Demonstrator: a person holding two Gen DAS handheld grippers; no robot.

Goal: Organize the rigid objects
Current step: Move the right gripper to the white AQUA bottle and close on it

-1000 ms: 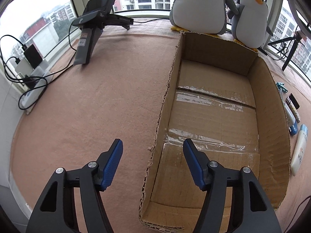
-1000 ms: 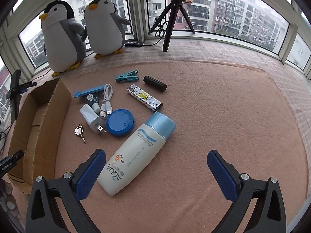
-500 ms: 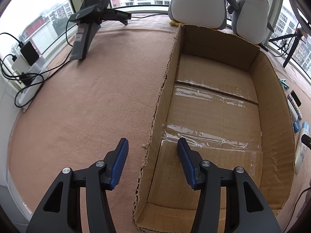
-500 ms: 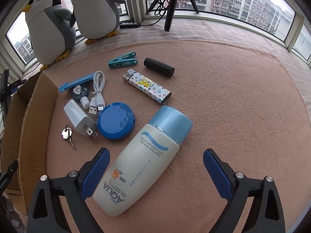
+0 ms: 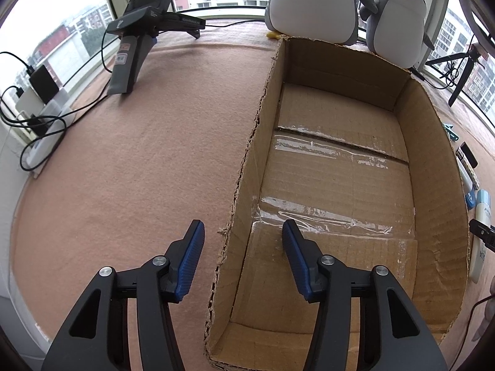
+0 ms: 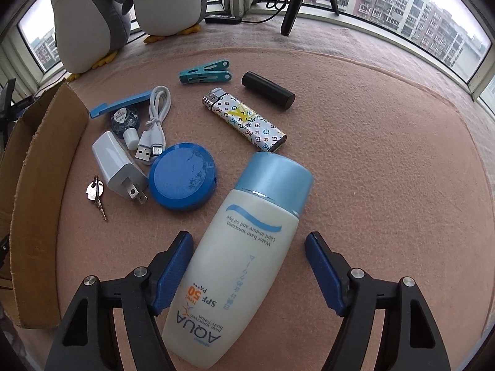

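Fingers of my right gripper [image 6: 249, 266] stand spread on either side of the sunscreen bottle [image 6: 239, 266], which lies flat on the pink felt just beside the cardboard box [image 6: 37, 167]; nothing is gripped yet. I judge the bottle stiff plastic, smooth and a little slippery, moderately light, so I would close across its broad body below the blue cap [image 6: 275, 182], not on the rounded base. My left gripper [image 5: 241, 253] hangs released astride the box's torn wall, holding nothing. Beyond lie a blue compact [image 6: 182, 181], charger [image 6: 116, 167] and lighter [image 6: 244, 122].
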